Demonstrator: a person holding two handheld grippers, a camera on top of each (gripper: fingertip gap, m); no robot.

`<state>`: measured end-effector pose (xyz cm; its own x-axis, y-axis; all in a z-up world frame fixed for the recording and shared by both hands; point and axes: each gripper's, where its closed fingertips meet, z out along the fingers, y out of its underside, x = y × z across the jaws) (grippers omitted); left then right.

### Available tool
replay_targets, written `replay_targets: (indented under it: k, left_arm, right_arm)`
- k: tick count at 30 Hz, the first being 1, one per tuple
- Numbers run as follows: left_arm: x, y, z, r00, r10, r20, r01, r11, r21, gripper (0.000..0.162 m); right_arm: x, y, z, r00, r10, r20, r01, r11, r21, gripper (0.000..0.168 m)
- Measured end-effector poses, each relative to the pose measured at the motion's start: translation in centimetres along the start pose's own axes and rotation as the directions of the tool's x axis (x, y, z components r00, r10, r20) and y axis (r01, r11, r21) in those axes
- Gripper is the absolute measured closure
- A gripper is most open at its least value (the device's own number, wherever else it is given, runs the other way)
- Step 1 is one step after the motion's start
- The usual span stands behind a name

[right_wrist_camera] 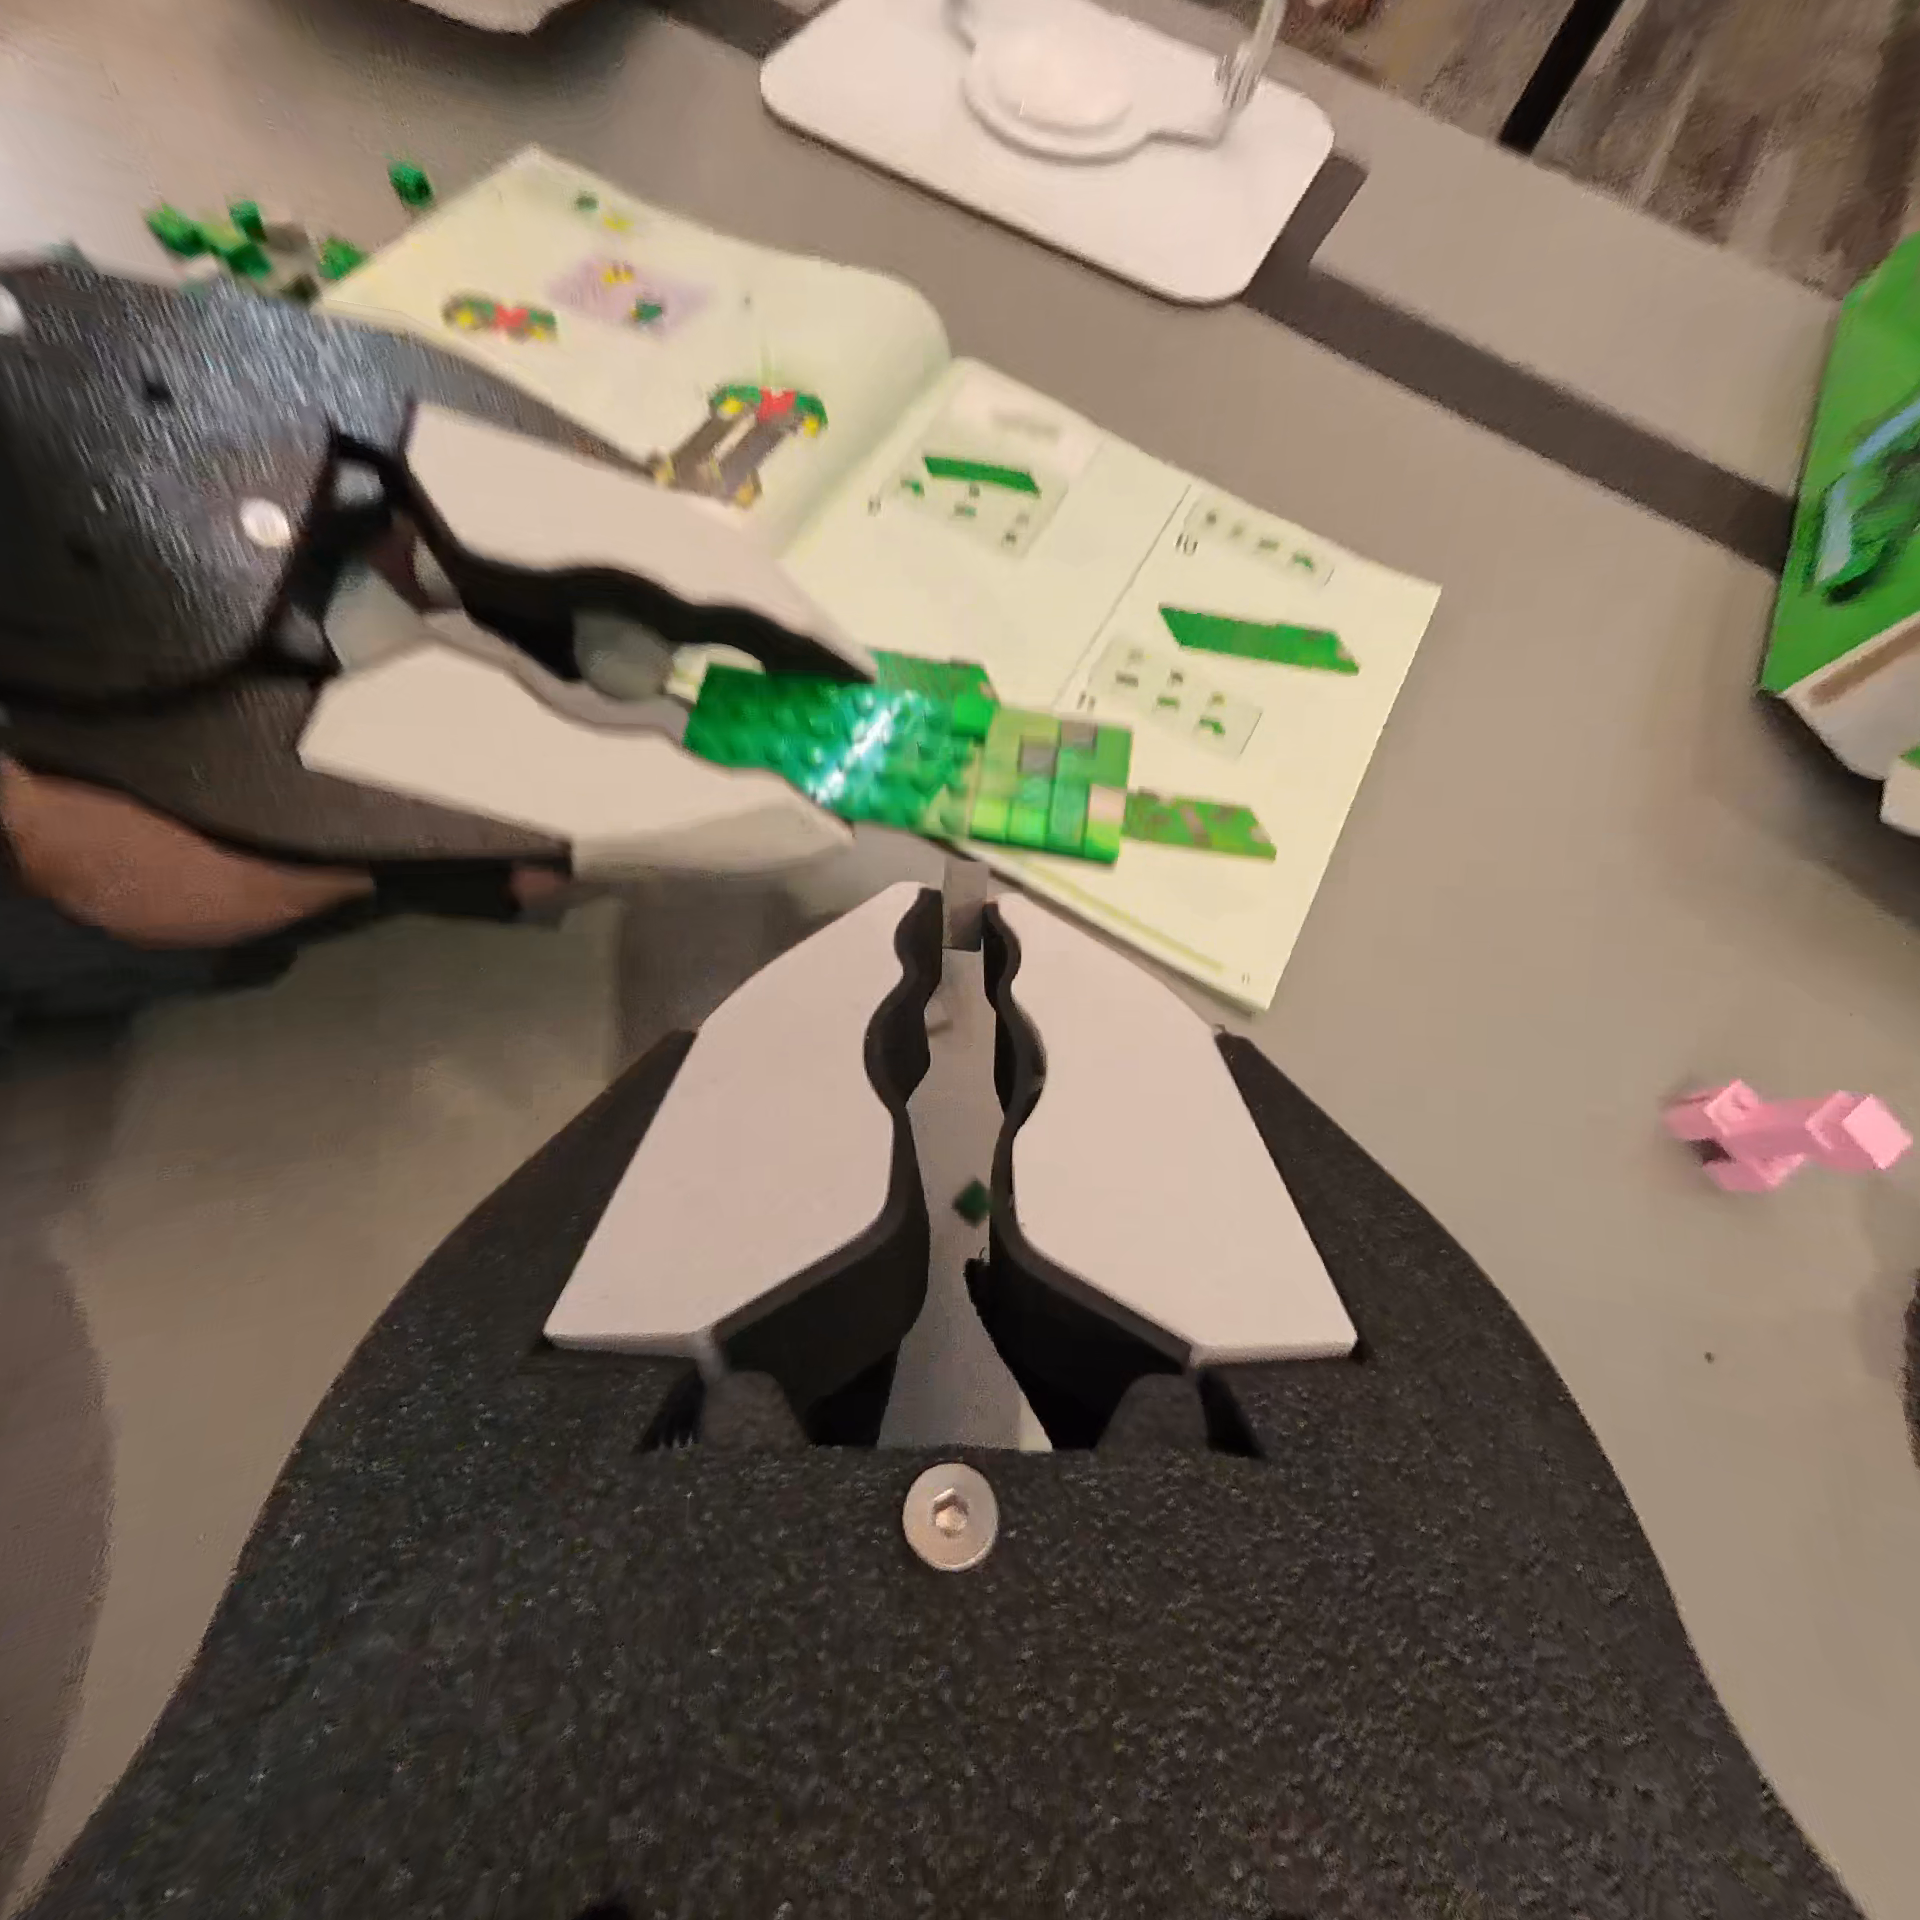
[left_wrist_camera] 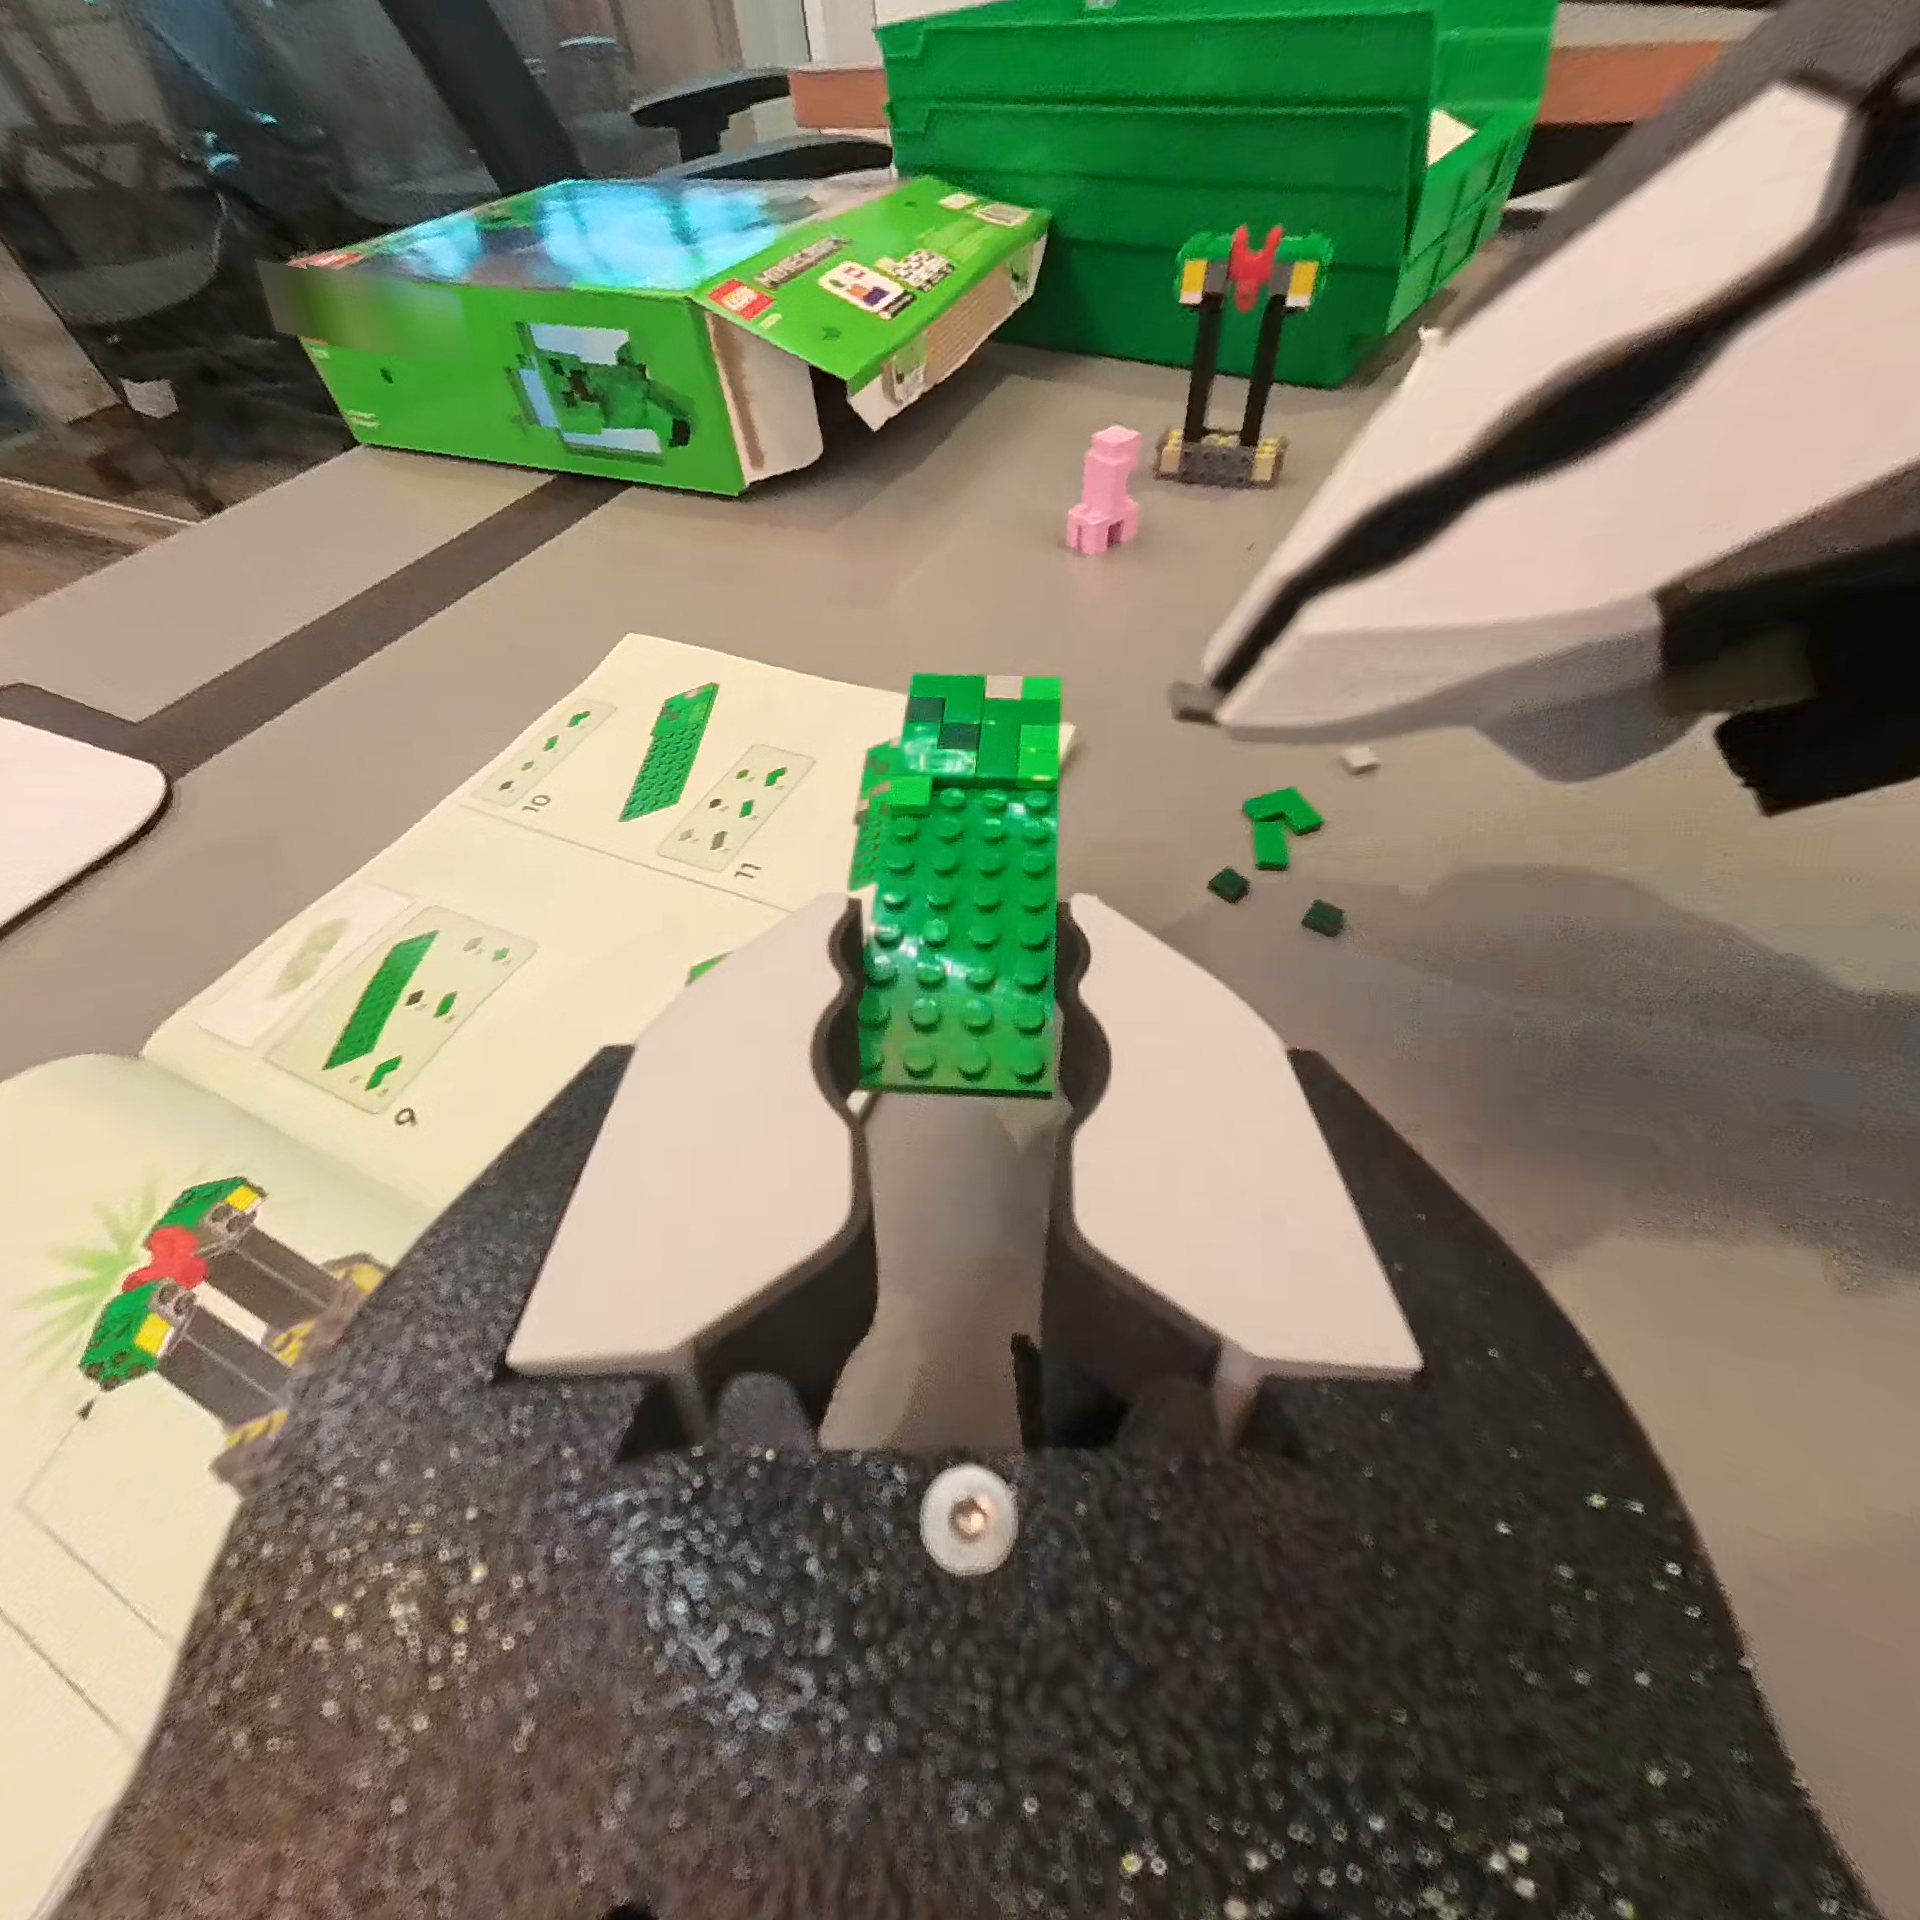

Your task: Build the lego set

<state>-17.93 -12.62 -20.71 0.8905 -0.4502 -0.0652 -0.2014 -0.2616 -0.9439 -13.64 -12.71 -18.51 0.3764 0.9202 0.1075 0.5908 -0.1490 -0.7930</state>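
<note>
Above an open paper instruction booklet (left_wrist_camera: 436,935), the left gripper (left_wrist_camera: 961,940) clamps a long studded green Lego plate (left_wrist_camera: 961,935) by its sides, while the right gripper (right_wrist_camera: 963,914) pinches a small grey Lego tile (right_wrist_camera: 963,906) just beside that plate's tiled far end.

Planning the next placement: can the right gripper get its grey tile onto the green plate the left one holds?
Probably yes. The right gripper, shut on the small grey tile, sits just short of the green plate, which the left gripper clamps at its near end. The studded middle is bare and nothing lies between.
</note>
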Motion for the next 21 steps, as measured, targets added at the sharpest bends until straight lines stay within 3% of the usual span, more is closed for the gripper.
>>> replay_targets:
  k: [11, 21]
  left_arm:
    - [0.7, -0.1, -0.5, 0.999, 0.029, -0.028, -0.029, 0.999, 0.024, 0.128]
    - [0.8, -0.1, -0.5, 0.999, 0.022, -0.039, -0.021, 0.999, 0.024, 0.128]
  right_arm:
    - [-0.5, -1.3, 2.6, 0.99, -0.01, -0.143, -0.009, 0.991, -0.131, 0.161]
    - [-0.5, -0.6, 3.0, 0.988, -0.012, -0.157, -0.022, 0.977, -0.213, 0.161]
